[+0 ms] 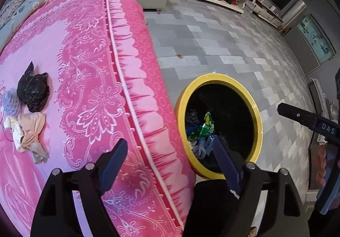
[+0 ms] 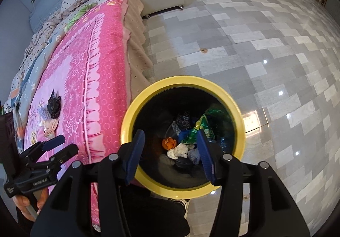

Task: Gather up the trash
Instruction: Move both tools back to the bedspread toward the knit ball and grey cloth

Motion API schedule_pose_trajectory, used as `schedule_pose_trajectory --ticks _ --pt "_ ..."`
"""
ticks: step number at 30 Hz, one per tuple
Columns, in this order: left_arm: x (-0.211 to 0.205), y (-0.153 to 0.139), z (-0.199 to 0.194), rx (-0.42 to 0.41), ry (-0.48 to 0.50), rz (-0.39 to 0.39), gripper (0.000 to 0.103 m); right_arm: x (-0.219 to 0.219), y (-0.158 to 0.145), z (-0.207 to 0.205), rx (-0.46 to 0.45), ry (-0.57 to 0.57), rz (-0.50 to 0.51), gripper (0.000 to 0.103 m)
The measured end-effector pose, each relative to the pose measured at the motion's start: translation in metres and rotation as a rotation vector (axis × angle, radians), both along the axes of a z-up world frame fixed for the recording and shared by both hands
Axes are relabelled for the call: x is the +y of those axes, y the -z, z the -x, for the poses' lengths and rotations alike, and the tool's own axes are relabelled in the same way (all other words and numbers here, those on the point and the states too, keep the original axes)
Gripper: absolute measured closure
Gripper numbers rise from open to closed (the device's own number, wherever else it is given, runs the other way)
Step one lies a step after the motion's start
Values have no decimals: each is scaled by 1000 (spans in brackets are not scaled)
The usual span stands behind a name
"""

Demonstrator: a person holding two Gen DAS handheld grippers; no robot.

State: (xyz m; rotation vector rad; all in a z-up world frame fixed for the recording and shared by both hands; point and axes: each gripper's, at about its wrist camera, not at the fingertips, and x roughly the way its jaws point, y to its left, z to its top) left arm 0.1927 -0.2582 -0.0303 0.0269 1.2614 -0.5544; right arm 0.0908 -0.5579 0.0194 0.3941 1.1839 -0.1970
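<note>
Both the left gripper and right gripper have jaws spread wide, holding nothing. The right gripper hangs above the yellow-rimmed bin, which contains wrappers. A black bag lies on the pink blanket beside the bin.

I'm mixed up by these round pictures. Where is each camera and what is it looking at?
Left wrist: on the left tool, open, above the pink blanket edge; the right tool shows at right.
Right wrist: on the right tool, open, straight over the yellow bin; the left tool and a hand show.
Shared: bin, blanket, black bag.
</note>
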Motion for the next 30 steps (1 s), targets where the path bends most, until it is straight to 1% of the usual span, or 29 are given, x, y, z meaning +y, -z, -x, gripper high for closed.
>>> schedule_pose_trajectory --ticks 5,9,19,25,30 --pt "42 2 -13 -10 -65 -16 24 34 -3 -13 -2 -58 -19 53" --pt "81 1 -25 -20 -127 -29 24 65 -6 -26 -3 -117 -26 49" --pt "182 6 -62 -21 -297 -59 24 158 -1 -69 15 -287 -69 49" --pt "228 17 -87 -11 -391 -75 24 201 3 -111 13 -350 -90 49" --pt "252 31 -108 7 -448 -82 24 233 11 -153 15 -398 -127 48"
